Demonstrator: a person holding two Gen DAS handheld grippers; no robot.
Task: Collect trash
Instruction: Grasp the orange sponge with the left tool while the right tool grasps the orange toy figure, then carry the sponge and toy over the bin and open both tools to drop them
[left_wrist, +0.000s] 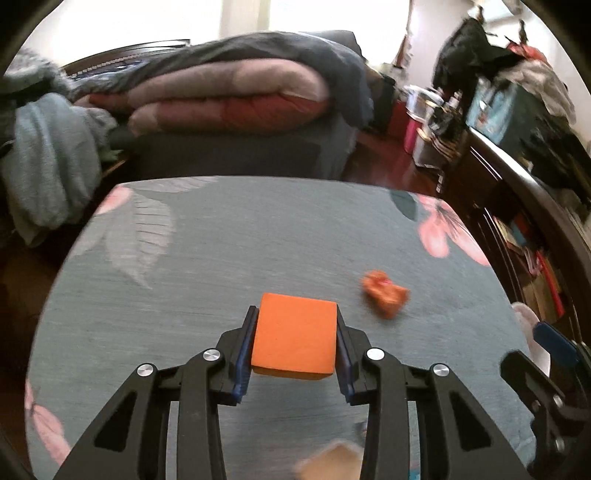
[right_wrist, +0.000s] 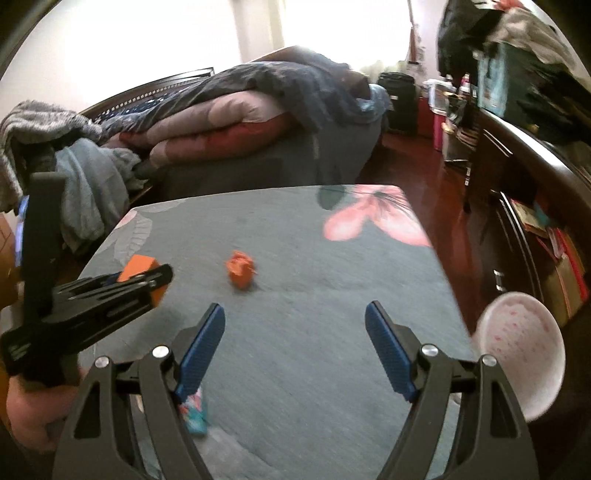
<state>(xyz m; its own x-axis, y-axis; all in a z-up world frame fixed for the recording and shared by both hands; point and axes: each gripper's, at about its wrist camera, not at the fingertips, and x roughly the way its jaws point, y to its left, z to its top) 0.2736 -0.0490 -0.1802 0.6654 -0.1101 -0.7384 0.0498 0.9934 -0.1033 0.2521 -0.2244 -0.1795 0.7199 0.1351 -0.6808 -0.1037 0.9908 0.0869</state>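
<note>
The landmark is the table (left_wrist: 229, 258), draped in a grey-green cloth printed with pink flowers.

Over its near-left part, the left gripper (left_wrist: 295, 332) pinches an orange block (left_wrist: 294, 338) between its two blue-padded fingers (left_wrist: 245, 354), one pad pressed flat to each side. In the right wrist view the same left gripper (right_wrist: 147, 280) reaches in from the left with the orange block (right_wrist: 138, 267) in its tip, above the cloth.

Toward the table's middle, well apart from both grippers, a crumpled orange wrapper (right_wrist: 241, 274) lies on the cloth; from the left wrist it sits to the right of the block (left_wrist: 385, 293).

Above the table's near side, the right gripper (right_wrist: 295, 325) has its fingers (right_wrist: 201, 350) spread wide with nothing between them. A crumpled teal and pink scrap (right_wrist: 195, 415) lies on the cloth just under its left finger.

Just off the table's right edge stands a white bin (right_wrist: 524, 354) with pink specks, its mouth turned toward the camera.

Beyond the far edge, folded quilts (left_wrist: 229, 99) are piled on a bed.
</note>
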